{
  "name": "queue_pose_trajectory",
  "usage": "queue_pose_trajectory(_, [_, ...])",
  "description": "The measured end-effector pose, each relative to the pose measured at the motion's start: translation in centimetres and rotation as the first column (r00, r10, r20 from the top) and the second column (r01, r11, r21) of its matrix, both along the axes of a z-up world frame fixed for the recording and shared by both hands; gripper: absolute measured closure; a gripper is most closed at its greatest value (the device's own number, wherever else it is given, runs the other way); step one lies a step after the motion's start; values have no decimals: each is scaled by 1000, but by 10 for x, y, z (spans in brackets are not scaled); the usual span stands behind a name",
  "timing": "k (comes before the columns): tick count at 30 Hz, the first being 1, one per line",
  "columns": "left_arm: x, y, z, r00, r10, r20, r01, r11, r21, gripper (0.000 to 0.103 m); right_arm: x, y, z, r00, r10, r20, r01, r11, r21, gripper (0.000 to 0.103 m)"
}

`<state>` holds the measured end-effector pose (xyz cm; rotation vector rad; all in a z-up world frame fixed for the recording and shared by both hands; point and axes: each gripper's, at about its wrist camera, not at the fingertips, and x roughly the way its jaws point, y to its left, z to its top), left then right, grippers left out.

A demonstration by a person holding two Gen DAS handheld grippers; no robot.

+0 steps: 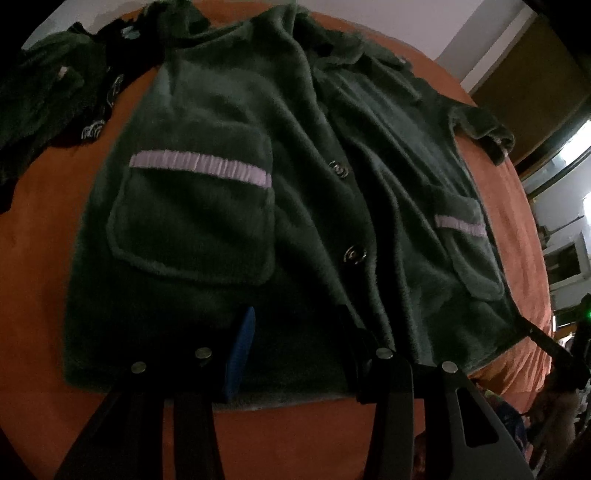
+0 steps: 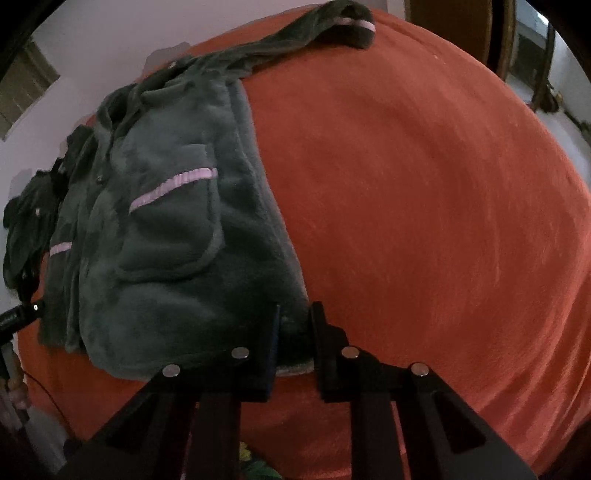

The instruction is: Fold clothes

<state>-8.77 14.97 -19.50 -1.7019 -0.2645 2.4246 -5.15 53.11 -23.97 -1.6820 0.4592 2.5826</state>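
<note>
Garment: a dark green fleece jacket lies front-up, spread on the orange bedspread, hem toward both grippers, one sleeve stretched out toward the far edge.
Handling: likely soft, thick and limp — it should drape and sag when lifted, with enough bulk to resist a crisp crease; the plush pile probably grips the pads well.
Where to hold: the hem corners look best; the lilac-trimmed pockets and buttons add bulk to fold around.
Left gripper: jaws part-open over the hem; whether the pads press the cloth I cannot tell.
Right gripper: jaws nearly together at the hem's right corner, fleece between them — it looks pinched.
Hidden: the far collar is blurred; a second dark pile at the left is too dim to identify.
</note>
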Motion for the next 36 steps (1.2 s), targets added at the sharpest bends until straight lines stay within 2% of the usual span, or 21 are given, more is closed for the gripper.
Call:
queue_pose_trajectory(7, [5,1,15,999,-15,-51,15,1000,-2,57,28,10,48,997,-14,-77,14,1000,2,87])
queue_pose_trajectory(10, [8,-3,32,993,-1,-117,4,1000,29,57,29,3,68,992,0,-123,2,1000,15,87])
queue_pose_trajectory(13, [12,-3,54,977,16,-212,-3,998,60,57,27,-11,85,985,4,-171,-2,1000,9,87])
queue_pose_trajectory(16, [18,1,72,957,0,-291,13,999,44,57,27,-28,99,977,32,-210,-28,999,20,87])
queue_pose_trajectory(18, [21,5,78,949,-16,-315,25,999,24,57,25,-40,110,970,64,-233,-55,997,45,87])
queue_pose_trajectory(22, [31,2,88,930,-10,-367,26,999,38,57,19,-65,137,949,122,-292,-89,988,124,86])
queue_pose_trajectory(23, [33,1,92,924,-5,-383,24,999,43,57,18,-70,143,942,138,-307,-97,985,144,84])
queue_pose_trajectory(25, [38,-2,100,909,2,-417,22,998,53,54,17,-82,158,922,177,-343,-121,976,180,59])
queue_pose_trajectory(26, [40,-4,104,903,4,-429,22,998,56,52,18,-87,167,911,196,-363,-131,972,194,55])
queue_pose_trajectory(28, [43,-8,112,894,11,-448,20,998,63,48,17,-97,185,884,240,-402,-163,963,216,53])
queue_pose_trajectory(29, [44,-10,114,893,16,-449,19,997,74,48,15,-100,192,878,254,-406,-180,960,212,53])
queue_pose_trajectory(32, [37,-14,118,919,45,-392,7,991,131,46,13,-107,212,860,281,-426,-216,957,195,53])
queue_pose_trajectory(36, [26,-18,122,936,59,-346,14,979,204,46,9,-116,229,845,317,-430,-247,946,212,53])
